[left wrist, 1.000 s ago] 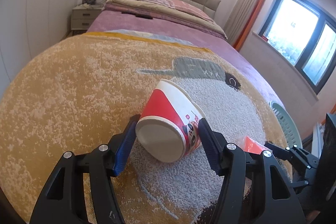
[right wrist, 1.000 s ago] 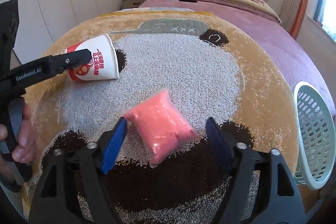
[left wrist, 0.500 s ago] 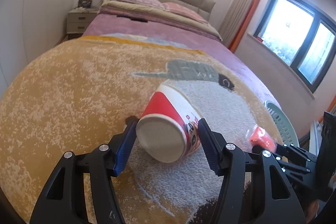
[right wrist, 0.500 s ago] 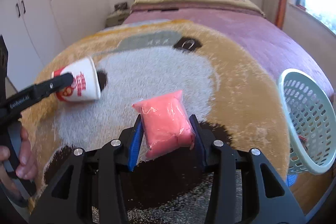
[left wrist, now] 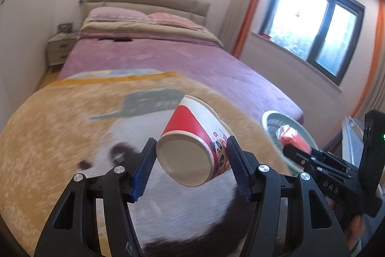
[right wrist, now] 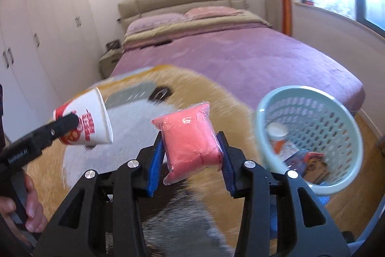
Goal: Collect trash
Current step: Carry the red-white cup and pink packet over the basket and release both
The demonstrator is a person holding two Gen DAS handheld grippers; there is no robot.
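My left gripper (left wrist: 191,155) is shut on a red and white paper cup (left wrist: 192,143), lifted clear of the blanket with its base toward the camera. The same cup (right wrist: 86,122) shows at the left of the right wrist view, pinched by the left gripper's fingers (right wrist: 65,123). My right gripper (right wrist: 191,151) is shut on a pink plastic packet (right wrist: 190,139), also held in the air. A pale green perforated basket (right wrist: 336,136) stands to the right with several bits of trash inside. In the left wrist view the packet (left wrist: 292,137) hangs in front of the basket (left wrist: 269,119).
A round orange, white and dark plush blanket (left wrist: 60,136) lies at the foot of a bed with a purple cover (left wrist: 156,59). White wardrobes (right wrist: 28,40) line the left wall. A window (left wrist: 317,25) is at the right. A hand (right wrist: 31,208) grips the left tool.
The right gripper closed on the pink packet and lifted it off the blanket. The left gripper raised the cup. Both moved toward the basket, which now looms larger.
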